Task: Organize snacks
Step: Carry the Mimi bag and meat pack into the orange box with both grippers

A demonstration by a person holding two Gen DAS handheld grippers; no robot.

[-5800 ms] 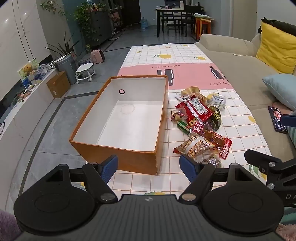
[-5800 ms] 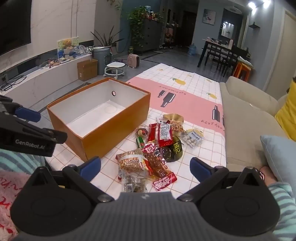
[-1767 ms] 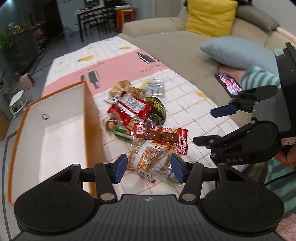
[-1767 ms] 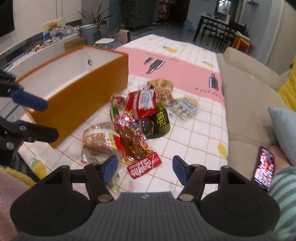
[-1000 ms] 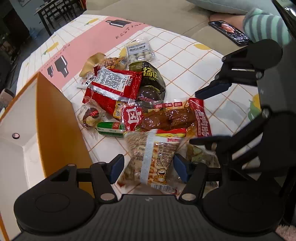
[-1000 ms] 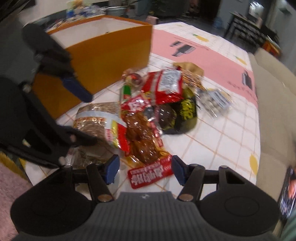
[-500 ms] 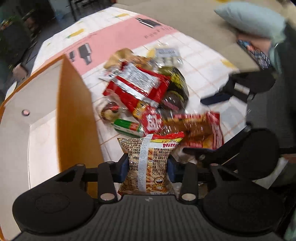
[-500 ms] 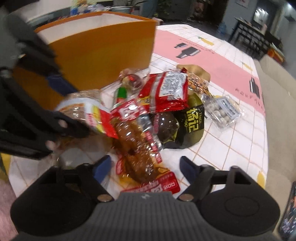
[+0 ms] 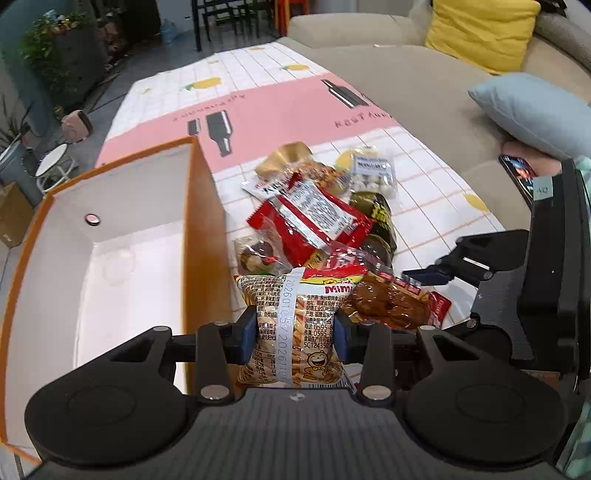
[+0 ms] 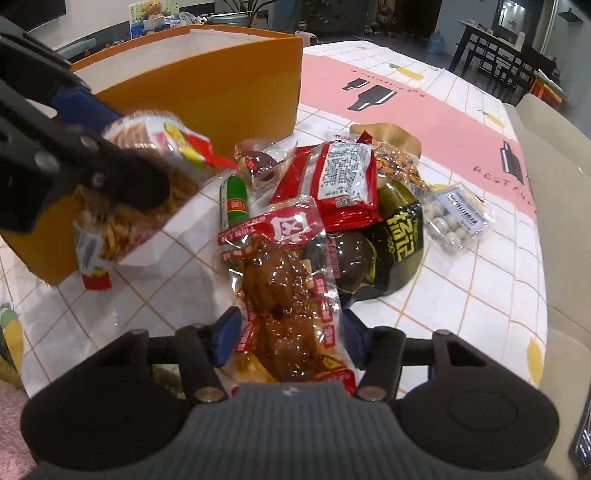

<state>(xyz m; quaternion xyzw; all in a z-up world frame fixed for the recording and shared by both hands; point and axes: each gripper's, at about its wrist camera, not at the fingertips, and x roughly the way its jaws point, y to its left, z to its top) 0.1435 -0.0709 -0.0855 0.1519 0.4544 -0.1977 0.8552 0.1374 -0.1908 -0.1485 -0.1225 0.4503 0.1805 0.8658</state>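
Observation:
My left gripper (image 9: 295, 334) is shut on a Mimi crisp-stick bag (image 9: 295, 332) and holds it above the table beside the orange box (image 9: 207, 229), which is empty. The bag also shows in the right wrist view (image 10: 147, 184), lifted. My right gripper (image 10: 290, 338) has its jaws around a clear pack of brown braised meat (image 10: 284, 295), pads touching its sides. The snack pile holds a red packet (image 10: 340, 181), a black-green pouch (image 10: 399, 236), a green sausage (image 10: 234, 203), a pack of white balls (image 10: 454, 218) and a wrapped sweet (image 10: 258, 162).
The table has a checked and pink cloth (image 9: 280, 107). A beige sofa (image 9: 424, 92) with a blue cushion (image 9: 535, 110) and a yellow one (image 9: 480, 29) runs along the right. A phone (image 9: 517, 173) lies on the sofa.
My left gripper closed on the crisp-stick bag and lifted it off the pile. My right gripper moved in over the braised meat pack and narrowed its jaws around it.

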